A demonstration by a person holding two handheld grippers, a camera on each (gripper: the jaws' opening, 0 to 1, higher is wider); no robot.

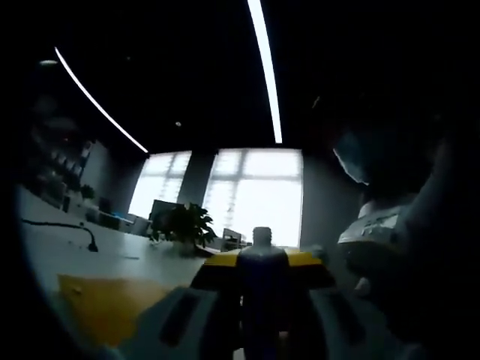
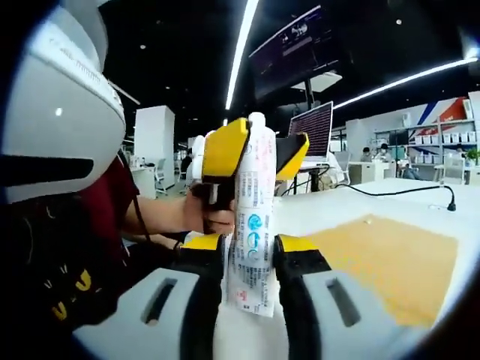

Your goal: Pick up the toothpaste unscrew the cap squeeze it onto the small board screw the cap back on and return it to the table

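The toothpaste (image 2: 253,225) stands upright, clamped by 2 grippers at once, and everything else is best placed from it. The right gripper (image 2: 251,259) pinches the tube's lower body, its crimped tail hanging below the jaws; this grip looks meant to keep the tube from turning. Higher up, the left gripper (image 2: 253,154) closes its yellow jaws on the tube just under the neck, a person's hand (image 2: 214,217) behind it working the handle. In the left gripper view the same tube (image 1: 262,292) rises dark between that gripper's (image 1: 261,281) own jaws, its neck topmost. Whether the cap is on I cannot tell: the tip reads as a plain white nozzle, so I judge it is probably off. To the right of the tube and lower lies the small board (image 2: 390,262), orange-yellow, flat on the white table (image 2: 360,206), well apart from the nozzle. The tube is held up, away from the board, so squeezing seems the likely step ahead
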